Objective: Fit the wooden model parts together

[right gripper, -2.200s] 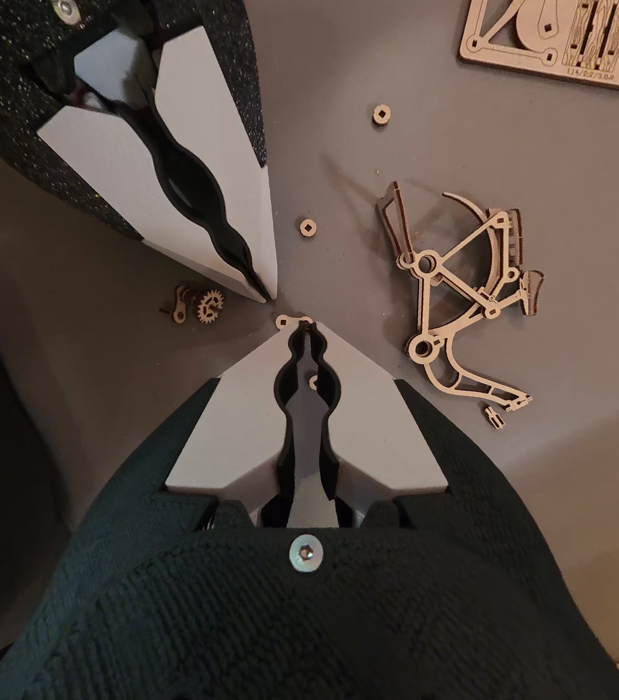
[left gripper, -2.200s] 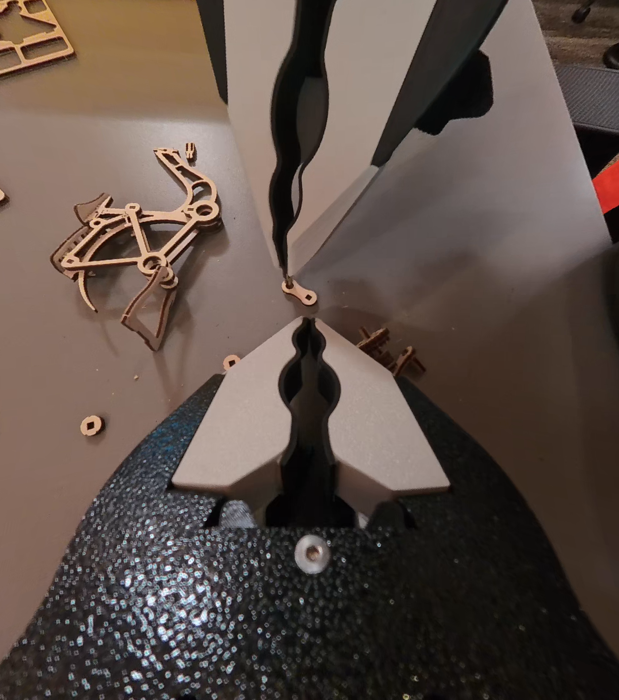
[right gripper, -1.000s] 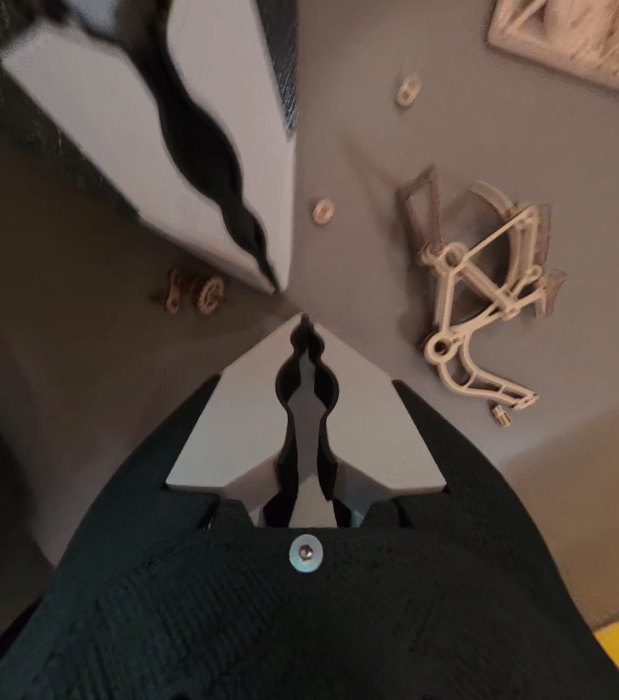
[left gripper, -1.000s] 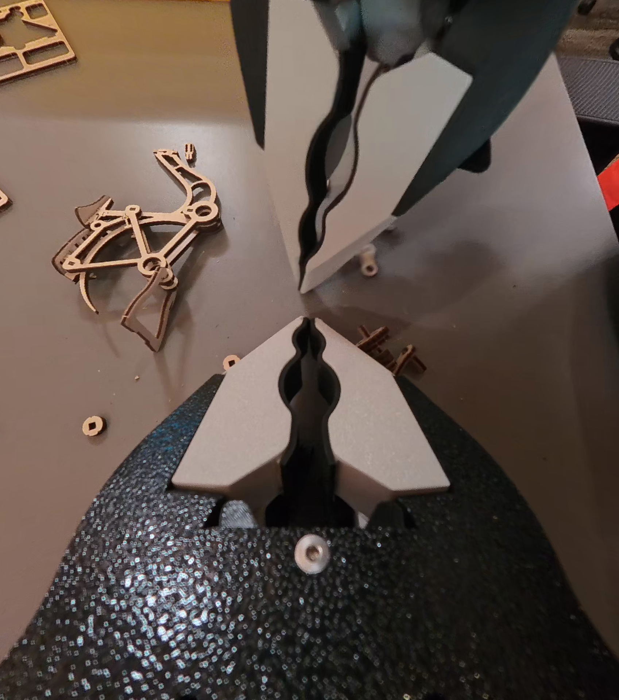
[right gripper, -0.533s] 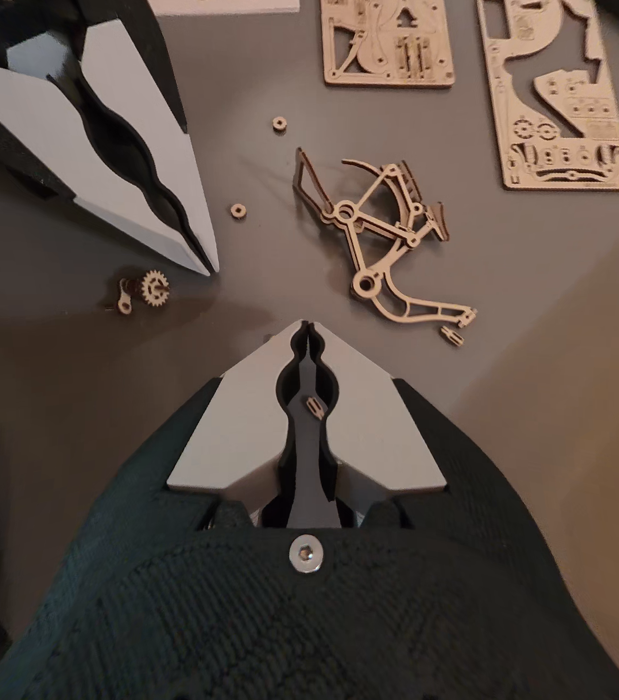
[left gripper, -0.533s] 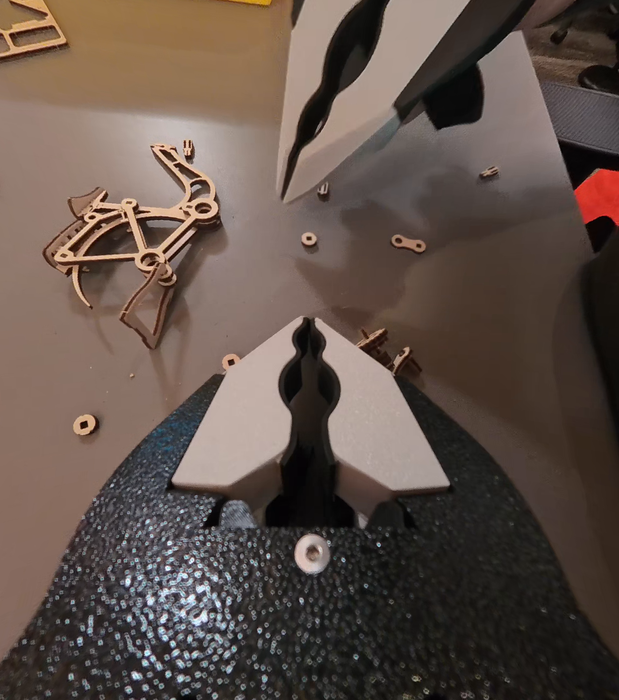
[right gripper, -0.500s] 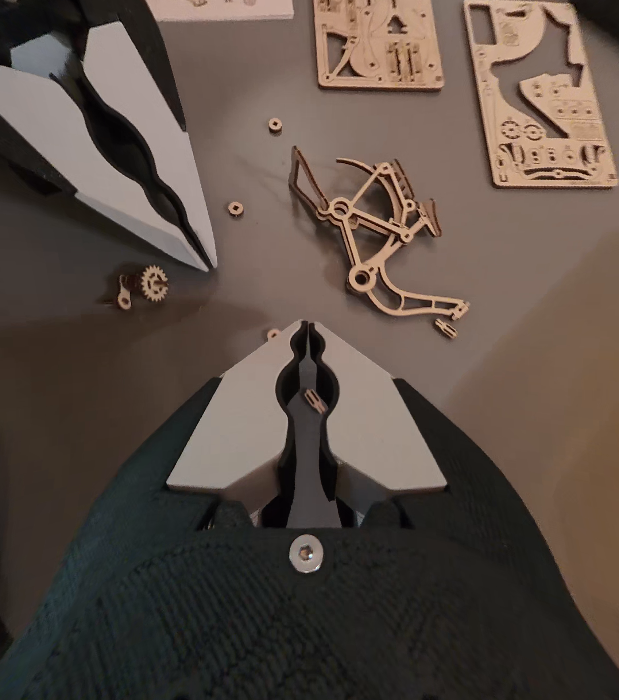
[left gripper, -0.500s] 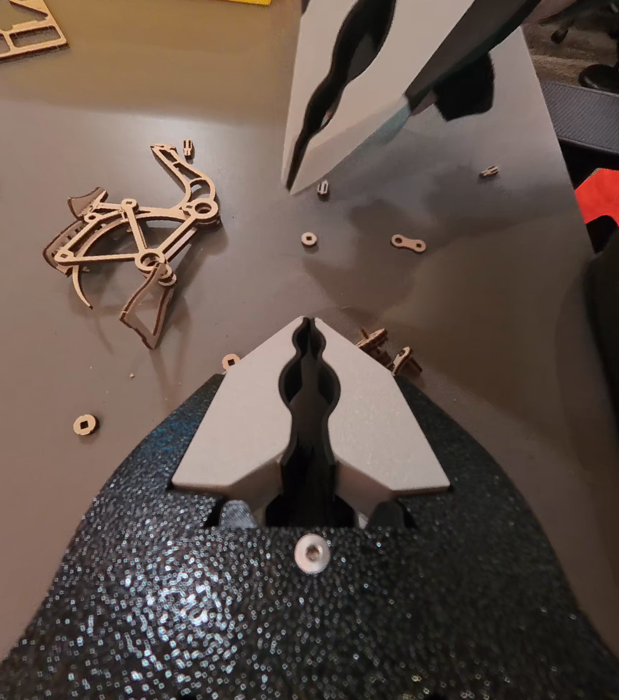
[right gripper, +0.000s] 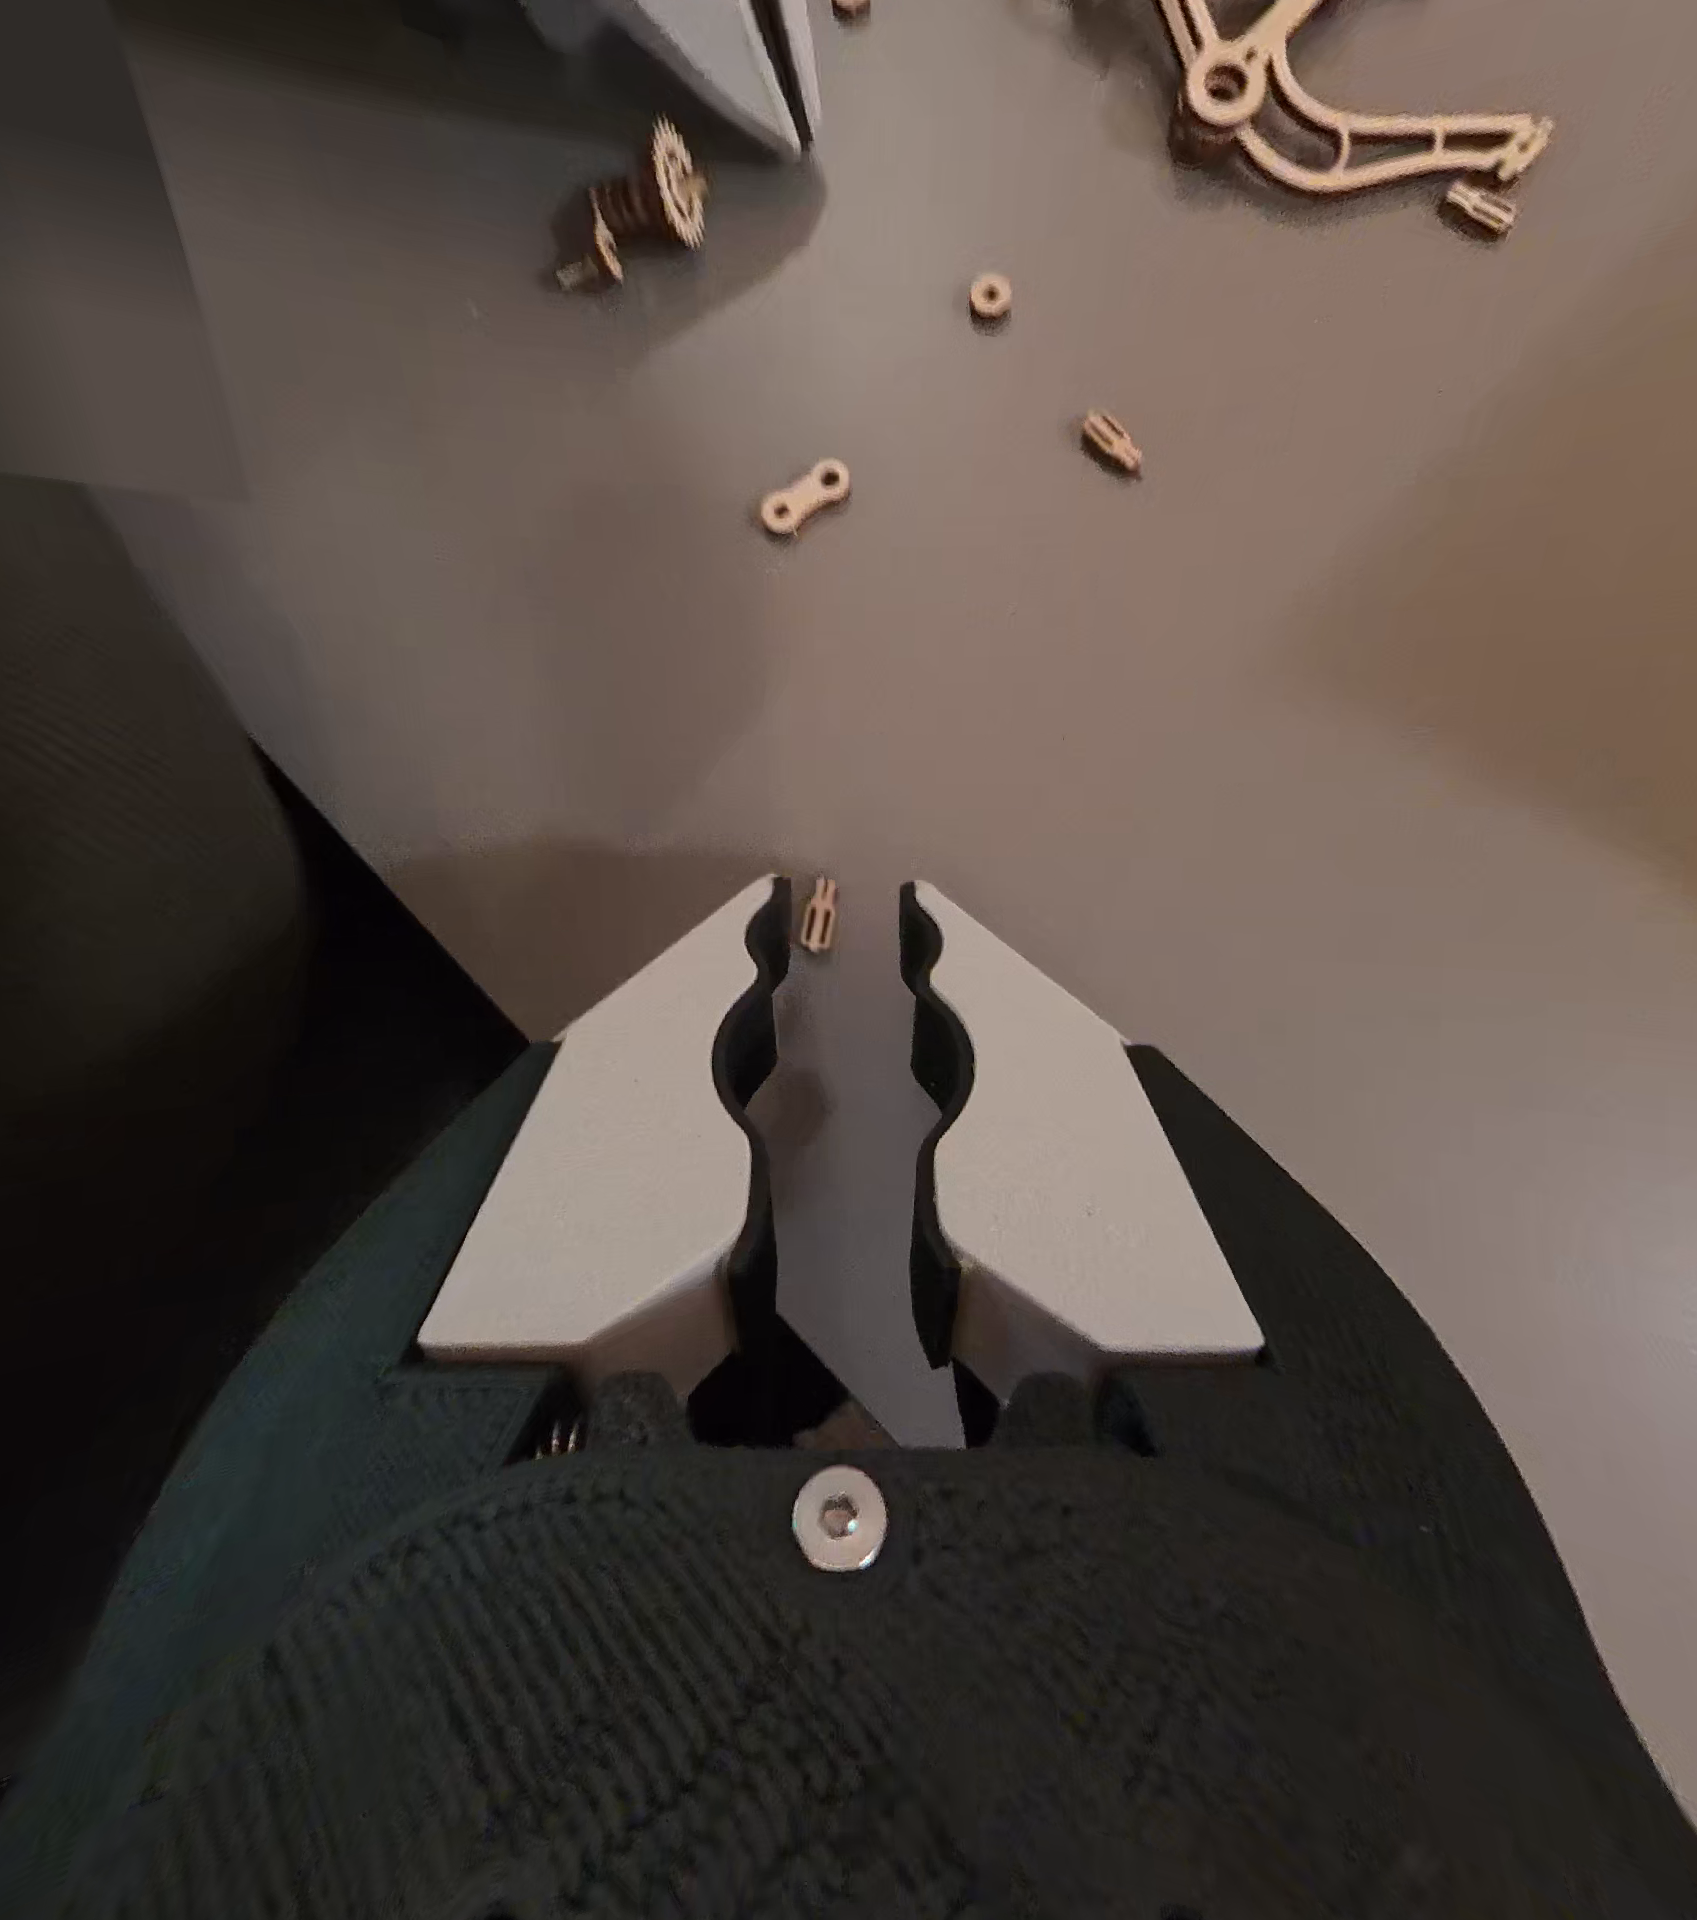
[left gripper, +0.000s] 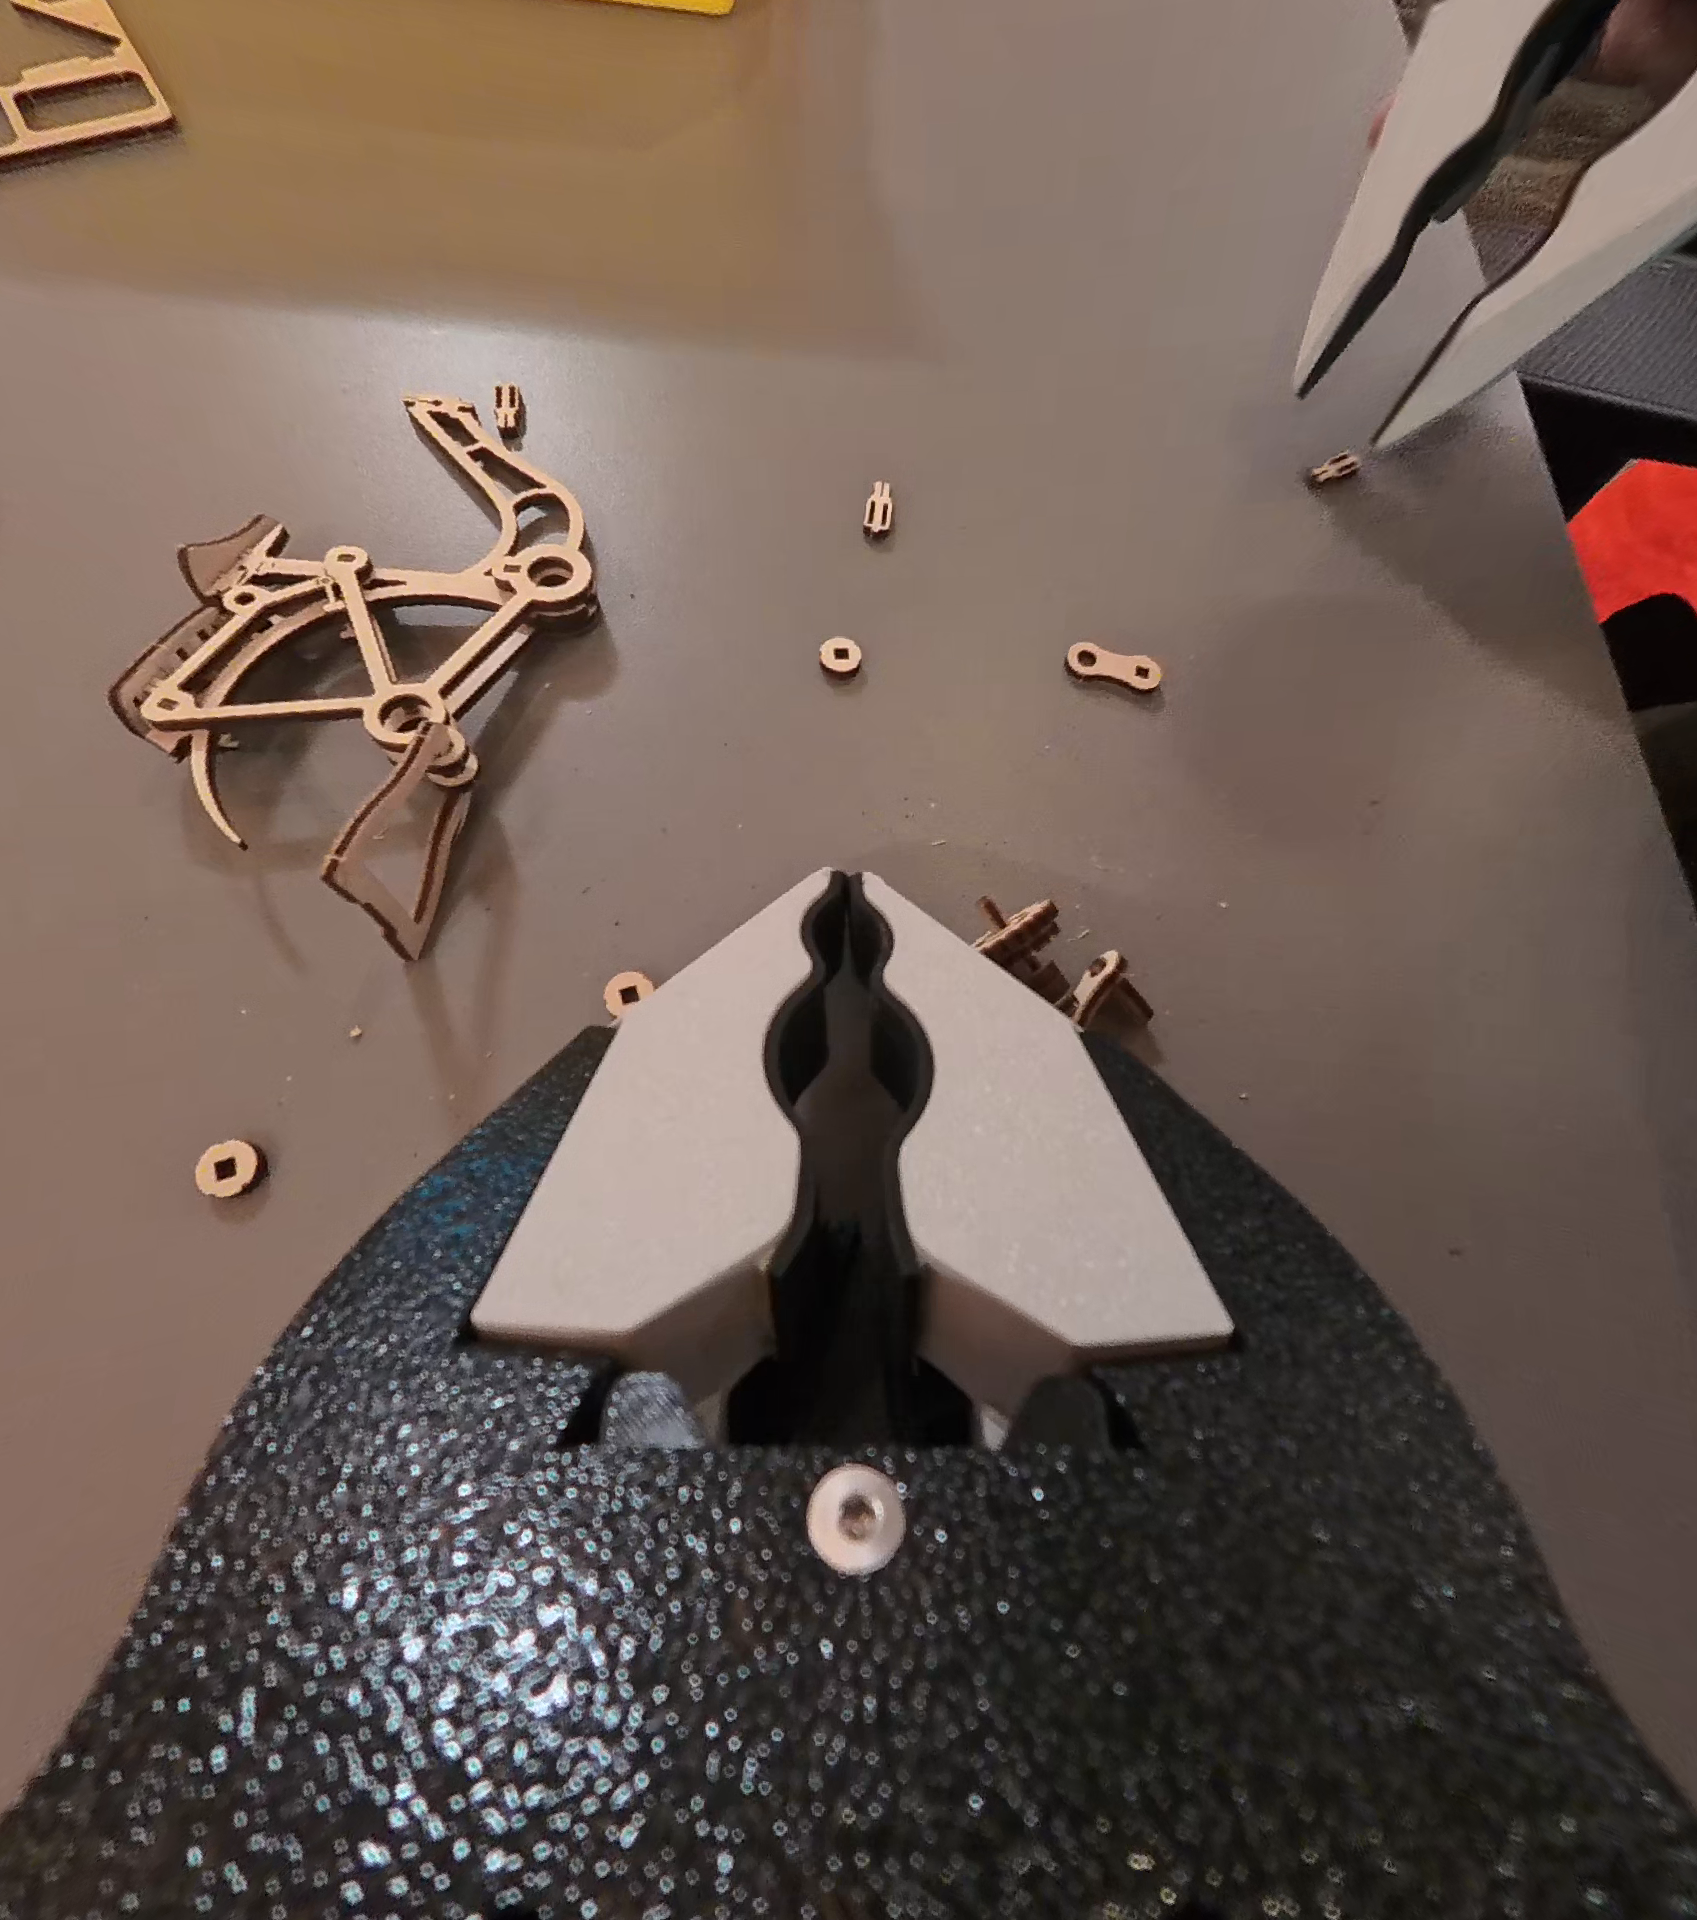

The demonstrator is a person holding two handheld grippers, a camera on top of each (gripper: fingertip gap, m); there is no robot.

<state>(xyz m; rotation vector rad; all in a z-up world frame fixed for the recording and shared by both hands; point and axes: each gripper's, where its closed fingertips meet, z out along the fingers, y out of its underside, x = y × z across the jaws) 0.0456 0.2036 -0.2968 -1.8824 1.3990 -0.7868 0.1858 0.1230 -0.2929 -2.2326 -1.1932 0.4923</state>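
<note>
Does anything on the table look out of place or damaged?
Nothing looks damaged. One small wooden pin lies apart from the other loose pieces, near the table edge, between the open right gripper's fingertips.

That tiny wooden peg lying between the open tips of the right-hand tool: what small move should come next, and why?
Probably nudge the right gripper slightly left to centre the peg, then close. Its jaws stand apart, and the small wooden peg lies on the grey table close beside the left fingertip, not yet pinched. The left gripper is shut and empty.
</note>
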